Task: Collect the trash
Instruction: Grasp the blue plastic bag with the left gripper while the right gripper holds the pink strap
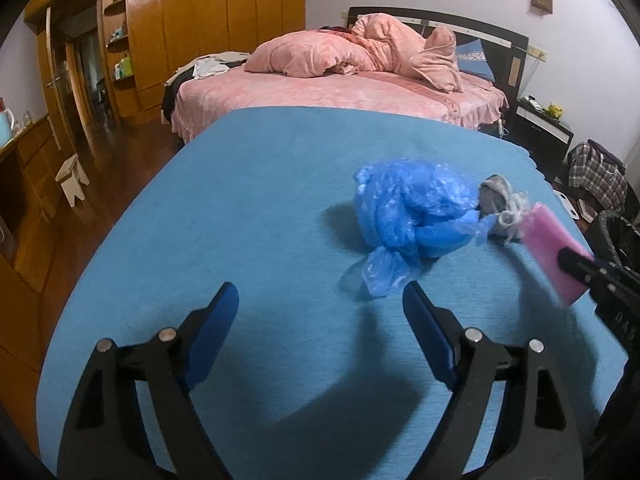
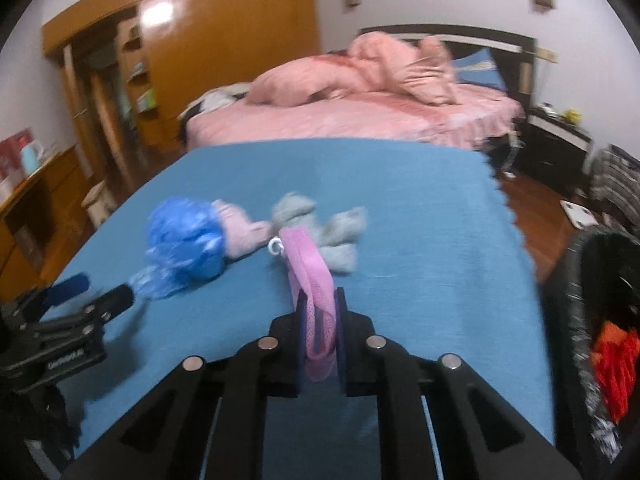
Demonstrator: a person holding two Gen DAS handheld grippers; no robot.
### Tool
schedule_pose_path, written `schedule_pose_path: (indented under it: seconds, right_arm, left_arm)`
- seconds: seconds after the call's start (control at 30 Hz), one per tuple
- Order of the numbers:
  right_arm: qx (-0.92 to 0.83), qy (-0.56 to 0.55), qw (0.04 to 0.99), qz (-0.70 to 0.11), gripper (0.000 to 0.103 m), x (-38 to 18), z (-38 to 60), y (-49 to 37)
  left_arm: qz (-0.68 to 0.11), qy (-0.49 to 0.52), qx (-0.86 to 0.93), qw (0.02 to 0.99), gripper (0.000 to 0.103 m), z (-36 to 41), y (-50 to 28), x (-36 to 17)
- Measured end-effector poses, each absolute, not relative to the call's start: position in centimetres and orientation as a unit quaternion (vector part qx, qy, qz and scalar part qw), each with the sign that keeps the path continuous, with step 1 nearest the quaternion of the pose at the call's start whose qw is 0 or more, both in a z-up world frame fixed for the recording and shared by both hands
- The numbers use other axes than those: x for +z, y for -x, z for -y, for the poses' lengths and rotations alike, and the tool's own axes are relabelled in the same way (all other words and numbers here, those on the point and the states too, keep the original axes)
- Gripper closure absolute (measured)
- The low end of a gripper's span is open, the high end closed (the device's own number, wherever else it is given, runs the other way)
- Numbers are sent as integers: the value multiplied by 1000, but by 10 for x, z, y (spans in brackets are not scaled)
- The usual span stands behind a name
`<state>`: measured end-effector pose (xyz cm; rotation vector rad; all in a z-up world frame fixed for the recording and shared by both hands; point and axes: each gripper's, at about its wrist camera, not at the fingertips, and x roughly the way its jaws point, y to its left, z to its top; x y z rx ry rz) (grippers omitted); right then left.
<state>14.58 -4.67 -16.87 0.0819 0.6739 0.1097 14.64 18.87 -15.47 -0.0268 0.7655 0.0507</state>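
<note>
The right gripper (image 2: 320,320) has its jaws clamped on a pink mesh pouch (image 2: 314,280); lift it clear toward the bin (image 2: 576,280). The left gripper (image 1: 320,304) hovers with jaws wide and empty near the blue plastic bag (image 1: 412,212).

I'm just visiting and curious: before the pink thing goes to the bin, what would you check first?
1. Right claw shut on the pink mesh pouch: ok.
2. Pouch clear of the grey rag: cannot tell, they look close together.
3. Black bin within sight at the right: ok.
4. Left claw open, holding nothing: ok.
5. Blue plastic bag collected: not ok, it lies on the blue cloth.
</note>
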Motion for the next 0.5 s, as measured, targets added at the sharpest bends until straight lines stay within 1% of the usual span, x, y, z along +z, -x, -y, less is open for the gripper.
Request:
schedule_pose_path:
  seconds: [0.17,0.5]
  right_arm:
    - [-7,-63,941,-331,91,-166,72,-153]
    - [-29,-69,934,-349,91,-172,95,-167]
  left_arm:
    - [-372,10,9,928,22,-177,-147,-155]
    - [-352,16,-19,936,23,-141,-165,-151]
